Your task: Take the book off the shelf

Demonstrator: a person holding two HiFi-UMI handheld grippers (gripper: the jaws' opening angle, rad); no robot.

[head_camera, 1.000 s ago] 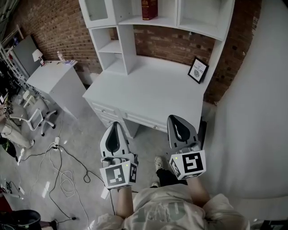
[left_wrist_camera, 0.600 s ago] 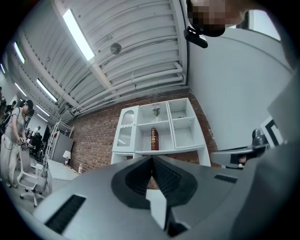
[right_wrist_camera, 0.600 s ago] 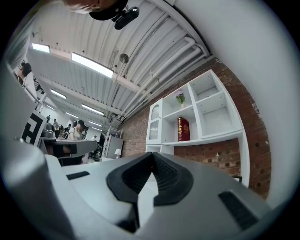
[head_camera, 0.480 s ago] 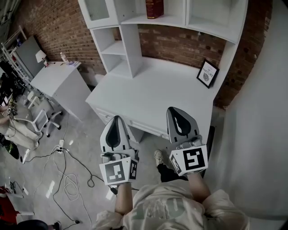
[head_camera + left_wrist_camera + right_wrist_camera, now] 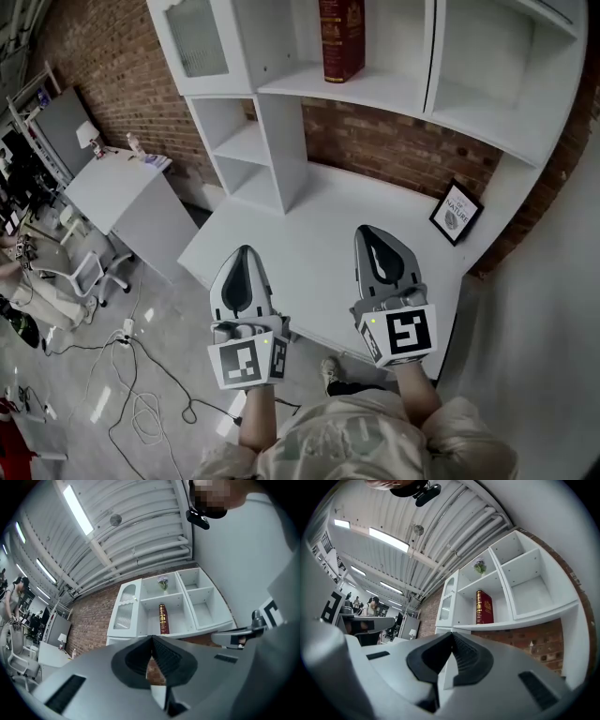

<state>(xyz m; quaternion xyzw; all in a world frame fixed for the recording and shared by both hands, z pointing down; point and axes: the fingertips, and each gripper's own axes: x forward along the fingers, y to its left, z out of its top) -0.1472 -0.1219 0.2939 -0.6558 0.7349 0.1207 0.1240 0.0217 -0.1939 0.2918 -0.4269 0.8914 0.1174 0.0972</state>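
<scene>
Jaws are pressed together and empty on both. Head view: left gripper (image 5: 243, 255) and right gripper (image 5: 368, 232) hover over the white desk (image 5: 309, 216). The red book (image 5: 341, 39) stands upright on the shelf (image 5: 394, 89) beyond. Left gripper view: the book is above the tips. Right gripper view: it's up and to the right.

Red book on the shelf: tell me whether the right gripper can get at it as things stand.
Probably yes: the red book stands alone on an open shelf, nothing in front. The right gripper is short of it, jaws shut.
</scene>
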